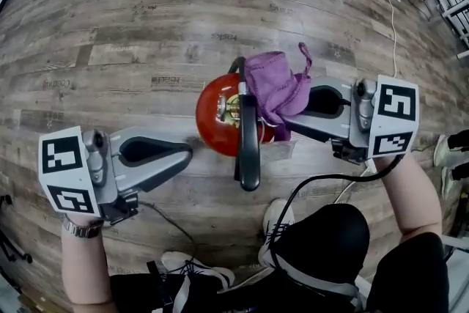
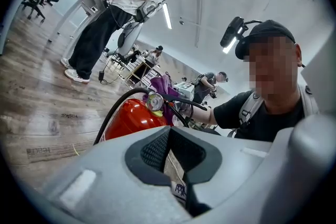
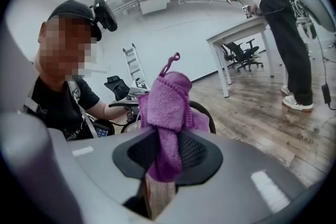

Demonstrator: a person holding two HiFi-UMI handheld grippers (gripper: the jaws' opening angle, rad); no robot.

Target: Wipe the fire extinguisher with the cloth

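My right tongs (image 1: pixel 284 122) are clamped on the purple cloth (image 1: pixel 275 88). The jaws stand apart only as far as the wad between the pads forces them, and the loose end bunches up past the tips. My left tongs (image 1: pixel 188 150) are closed tight with nothing in them, and sit to the left of the fire extinguisher (image 1: pixel 218 121).

The extinguisher stands on the wooden floor (image 1: pixel 146 33) at the centre of the head view, its red dome facing up. The cloth lies over the dome's upper right.

I judge the cloth light, soft and floppy. It will fold and drag rather than push, so a deep pinch on a thick fold suits it. The extinguisher looks like a heavy, rigid metal cylinder with a glossy, slick skin. It should stay put under light wiping but could rock if I shove it high up. The valve and carry handle at the top look like the firm places to steady it.

From above I see only the dome, the black hose (image 1: pixel 249 146) and the valve. The sides, label and base are hidden. I cannot tell whether the cloth touches the red surface or hangs just over it. In the left gripper view the tongs' body cuts off everything below the gauge (image 2: pixel 155 101). In the right gripper view the cloth hides almost all of the extinguisher.
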